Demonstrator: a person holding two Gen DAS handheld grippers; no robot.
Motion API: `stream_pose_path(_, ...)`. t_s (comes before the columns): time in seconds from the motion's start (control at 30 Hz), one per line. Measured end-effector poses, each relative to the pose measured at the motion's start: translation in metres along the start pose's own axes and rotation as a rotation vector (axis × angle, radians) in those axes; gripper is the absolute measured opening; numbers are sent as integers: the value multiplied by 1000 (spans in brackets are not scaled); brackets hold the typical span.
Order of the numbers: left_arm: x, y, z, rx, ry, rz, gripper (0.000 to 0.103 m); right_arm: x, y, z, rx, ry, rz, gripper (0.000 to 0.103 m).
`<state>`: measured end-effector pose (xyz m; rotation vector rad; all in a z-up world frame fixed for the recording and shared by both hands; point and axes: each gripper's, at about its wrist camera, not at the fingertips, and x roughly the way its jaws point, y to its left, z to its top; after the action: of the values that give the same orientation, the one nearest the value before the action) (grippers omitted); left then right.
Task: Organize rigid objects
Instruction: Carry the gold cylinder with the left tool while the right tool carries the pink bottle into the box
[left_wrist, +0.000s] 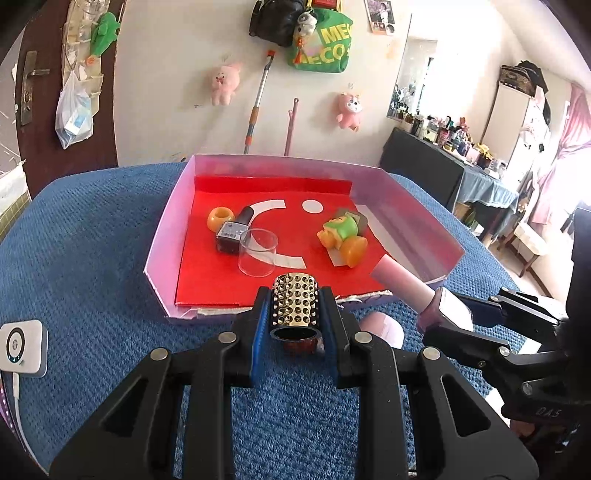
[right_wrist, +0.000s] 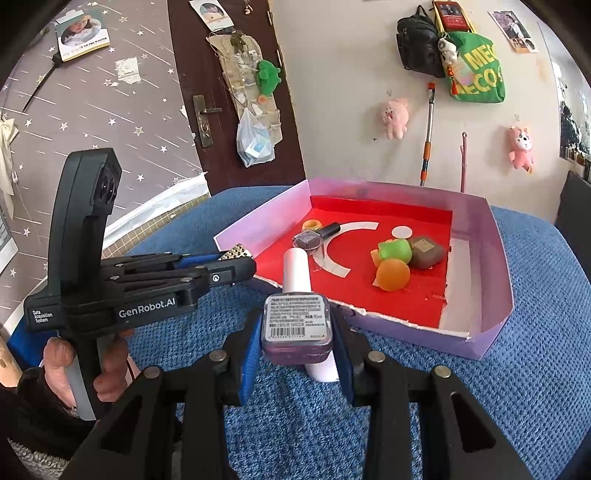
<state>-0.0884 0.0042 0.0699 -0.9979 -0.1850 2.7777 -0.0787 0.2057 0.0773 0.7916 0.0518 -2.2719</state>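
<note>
Just short of the near rim of the pink tray (left_wrist: 159, 258), above the blue-covered desk (left_wrist: 92, 236), both grippers hang loaded. The left gripper (left_wrist: 294, 314) has its fingers clenched on a gold studded cylinder (left_wrist: 295, 304), gripped across its sides with the open end facing the camera. The right gripper (right_wrist: 295, 332) grasps a purple nail polish bottle (right_wrist: 295, 321) by its square glass base, the pale pink cap pointing forward toward the tray. Already lying on the red floor of the tray are an orange ring (left_wrist: 220, 218), a dark nail polish bottle (left_wrist: 234, 232), a clear cup (left_wrist: 257, 252), a green-and-orange toy (left_wrist: 341, 232) and a brownish block (right_wrist: 424, 252). The step in hand looks like carrying these two pieces over the rim and setting them down inside. To do it well, I would lift each piece clear of the torn front edge, then aim for bare red floor: the near centre strip between the clear cup and the toy looks open for the cylinder, and the near right corner for the bottle. Lower until the piece rests on the floor before letting go, since both are round enough to roll, and bring the grippers in one at a time so they do not knock each other.
</note>
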Motion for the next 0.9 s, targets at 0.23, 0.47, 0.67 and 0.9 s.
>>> stream_pose_path(0.23, 7, 1, 4, -2, 13, 2, 24, 9, -9, 10, 14, 24, -1, 38)
stream_pose_path(0.47, 22, 7, 8, -16, 56, 9, 24, 20, -19, 16, 34, 51, -2, 38)
stream_pose_path(0.67, 37, 14, 11, -31, 90, 6, 24, 31, -28, 20, 65, 77, 5, 38)
stream_pose_path(0.9, 54, 26, 16, -51, 132, 4, 24, 48, -36, 23, 88, 112, 4, 38)
